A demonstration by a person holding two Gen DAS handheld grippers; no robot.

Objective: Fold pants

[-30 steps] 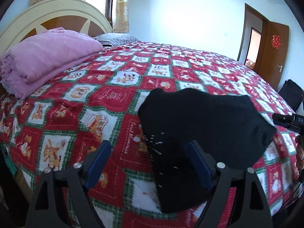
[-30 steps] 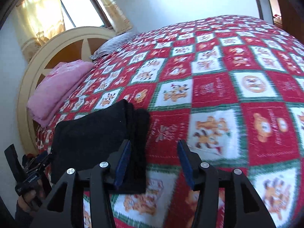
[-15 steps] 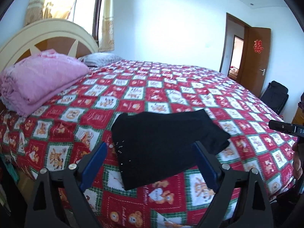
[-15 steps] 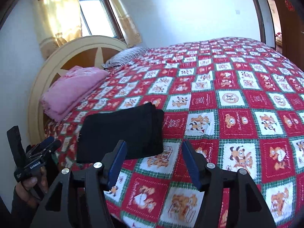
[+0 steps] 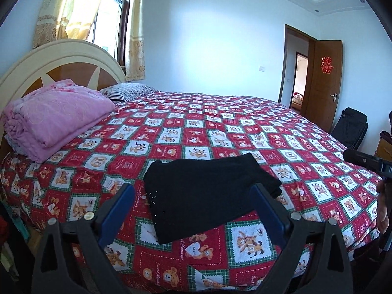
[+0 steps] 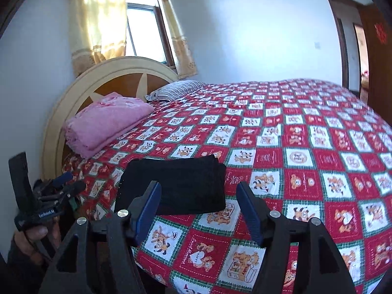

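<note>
Black pants (image 5: 208, 191), folded into a compact stack, lie near the front edge of the red patterned bedspread (image 5: 220, 127). They also show in the right wrist view (image 6: 181, 186). My left gripper (image 5: 193, 196) is open and empty, held back from the bed with the pants seen between its fingers. My right gripper (image 6: 198, 196) is open and empty, also held back from the bed edge, with the pants to the left of its centre. Each gripper shows at the edge of the other's view: the right one (image 5: 367, 164) and the left one (image 6: 49, 196).
A folded pink blanket (image 5: 54, 120) and a striped pillow (image 5: 129, 91) lie by the rounded headboard (image 5: 61, 58). A window with curtains (image 5: 103, 24) is behind it. An open wooden door (image 5: 323, 83) and a black bag (image 5: 350, 127) stand at the far right.
Both grippers have pulled back and up from the bed, open and empty throughout. The folded pants stay in place and now look smaller and farther away.
</note>
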